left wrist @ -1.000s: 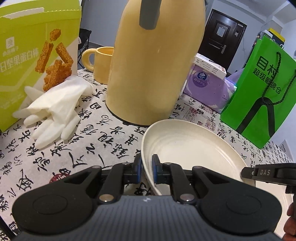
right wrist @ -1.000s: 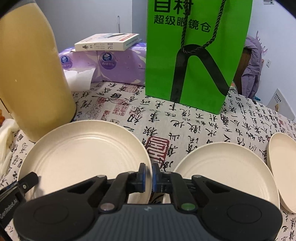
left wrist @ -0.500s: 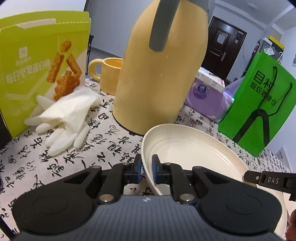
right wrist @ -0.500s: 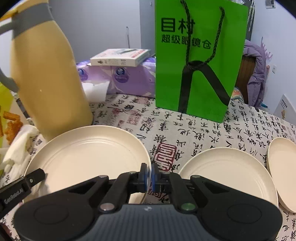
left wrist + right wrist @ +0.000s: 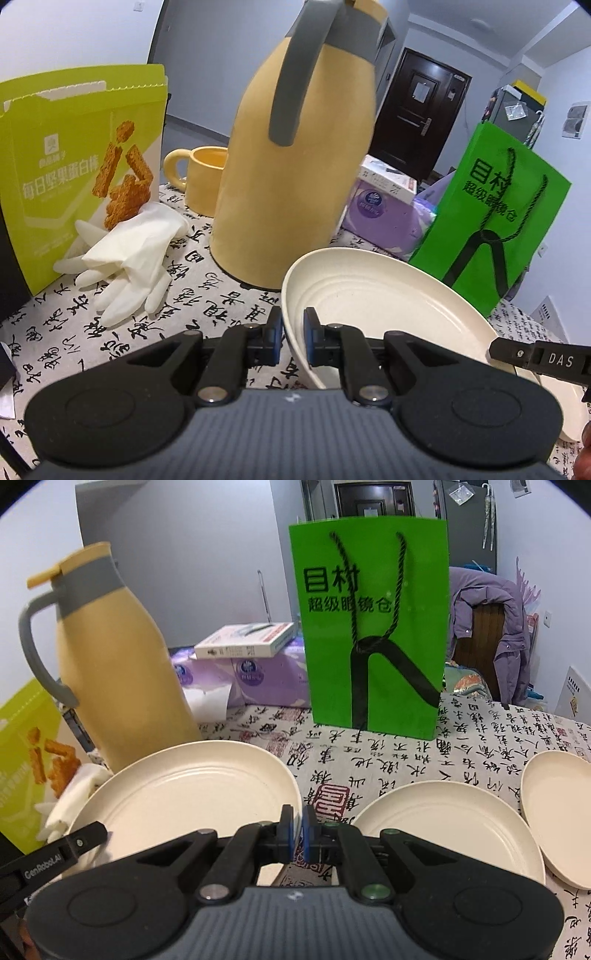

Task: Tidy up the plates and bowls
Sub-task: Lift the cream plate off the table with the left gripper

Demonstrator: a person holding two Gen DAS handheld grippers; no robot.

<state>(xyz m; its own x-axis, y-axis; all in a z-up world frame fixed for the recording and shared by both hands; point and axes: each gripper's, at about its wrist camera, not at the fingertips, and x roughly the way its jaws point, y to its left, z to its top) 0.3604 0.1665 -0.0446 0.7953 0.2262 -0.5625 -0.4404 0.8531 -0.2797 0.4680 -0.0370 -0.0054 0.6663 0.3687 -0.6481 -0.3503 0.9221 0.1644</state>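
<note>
We look from the left wrist, close and angled down along the fingers (image 5: 274, 332), toward the jug (image 5: 295, 177) at upper centre. Our right-wrist view faces the green bag (image 5: 373, 627). Both share jug, bag and the near plate (image 5: 192, 786).

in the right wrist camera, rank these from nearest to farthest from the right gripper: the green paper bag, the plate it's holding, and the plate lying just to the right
1. Held plate: its rim is pinched in the right gripper, extending left.
2. Plate lying flat: on the tablecloth, just right of the fingers.
3. Green paper bag: standing upright at the back, behind both plates.
</note>
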